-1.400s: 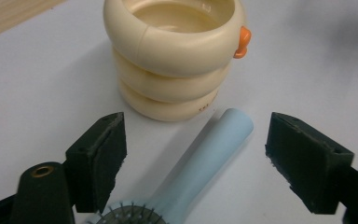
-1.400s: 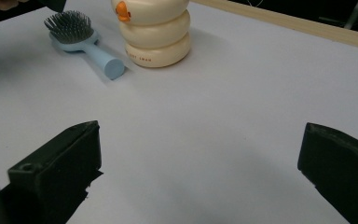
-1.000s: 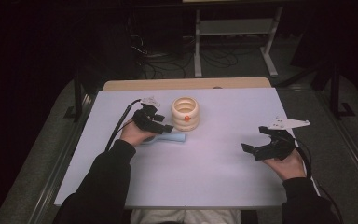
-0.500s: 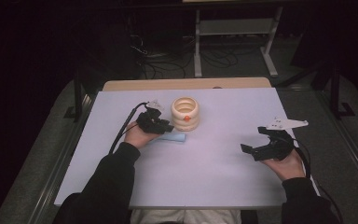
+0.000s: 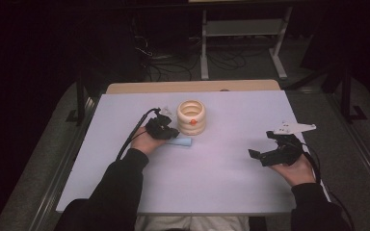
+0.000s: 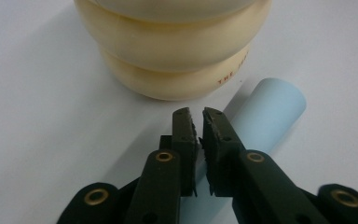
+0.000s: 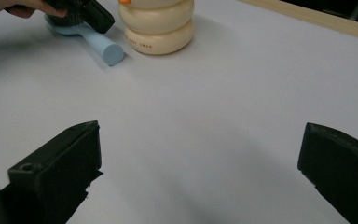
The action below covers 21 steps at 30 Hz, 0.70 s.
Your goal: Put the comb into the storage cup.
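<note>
A: How far was the work judged to be at this moment?

B: It was judged to be at an early step. The light blue cylinder (image 5: pixel 182 142) was seen lying flat on the worktop (image 5: pixel 221 192), just beside the foot of the cream ring stack (image 5: pixel 191 117), perhaps touching it. The cylinder was not yet lifted, so the pick-up and the placing were both considered as left to do.

A: What was noted about the left gripper (image 6: pixel 199 122)?

B: It was seen low over the near part of the cylinder, on the near left side of the ring stack. Its jaws had just been closing, and only a thin slit was left between them. In the left gripper view nothing was seen between the jaws; the cylinder lay under and beside them. A real hold could not be confirmed.

A: And the right gripper (image 5: pixel 270 150)?

B: It was held well apart from the ring stack, to the near right, with its jaws spread wide and nothing between them.

A: What was different from the earlier frames?

B: The left hand was found lower and closer on the cylinder. The ring stack, the cylinder and the right gripper were found in the same places.
</note>
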{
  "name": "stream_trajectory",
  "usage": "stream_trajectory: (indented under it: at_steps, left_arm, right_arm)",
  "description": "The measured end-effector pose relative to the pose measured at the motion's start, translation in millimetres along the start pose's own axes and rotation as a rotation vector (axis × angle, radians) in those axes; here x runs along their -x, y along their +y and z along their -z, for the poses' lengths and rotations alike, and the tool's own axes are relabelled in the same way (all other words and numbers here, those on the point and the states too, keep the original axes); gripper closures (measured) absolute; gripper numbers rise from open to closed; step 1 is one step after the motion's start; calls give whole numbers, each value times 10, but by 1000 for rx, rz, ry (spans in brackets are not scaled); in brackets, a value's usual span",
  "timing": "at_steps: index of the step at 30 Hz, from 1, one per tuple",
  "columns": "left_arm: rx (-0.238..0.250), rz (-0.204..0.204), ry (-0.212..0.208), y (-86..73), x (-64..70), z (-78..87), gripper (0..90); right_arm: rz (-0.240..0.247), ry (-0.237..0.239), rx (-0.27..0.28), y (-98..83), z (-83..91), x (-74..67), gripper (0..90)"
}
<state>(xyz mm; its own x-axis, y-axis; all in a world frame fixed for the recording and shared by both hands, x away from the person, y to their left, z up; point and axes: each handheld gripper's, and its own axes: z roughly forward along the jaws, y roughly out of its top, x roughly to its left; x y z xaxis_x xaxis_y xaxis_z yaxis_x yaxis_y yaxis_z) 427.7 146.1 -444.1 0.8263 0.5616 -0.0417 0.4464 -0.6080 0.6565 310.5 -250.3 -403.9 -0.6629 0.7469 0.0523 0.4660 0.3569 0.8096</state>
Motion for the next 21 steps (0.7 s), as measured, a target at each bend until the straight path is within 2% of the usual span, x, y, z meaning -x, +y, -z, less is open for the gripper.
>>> stream_trajectory:
  at_steps: [4, 5, 6, 7, 8, 11, 21]
  left_arm:
    - [-14, -15, 9, 7, 15, -6, 894]
    - [-10, -21, 14, 10, 16, -5, 875]
    - [-10, -27, 69, 17, 32, -1, 862]
    - [-7, -18, 84, 21, 33, 1, 888]
    - [-11, 4, 15, 22, 10, -7, 894]
    - [-25, -6, 15, 18, 25, -23, 897]
    - [-27, 15, -17, 23, 22, -1, 898]
  right_arm:
    - [-1, -1, 4, 1, 5, 1, 0]
    - [-1, -2, 4, 1, 5, 1, 0]
    - [-1, -2, 5, 1, 5, 1, 0]
    - [-1, -1, 6, 2, 6, 0, 0]
    - [-1, -1, 6, 2, 7, 0, 0]
    - [-1, 0, 7, 1, 8, 1, 0]
    - [-3, 2, 6, 1, 4, 0, 0]
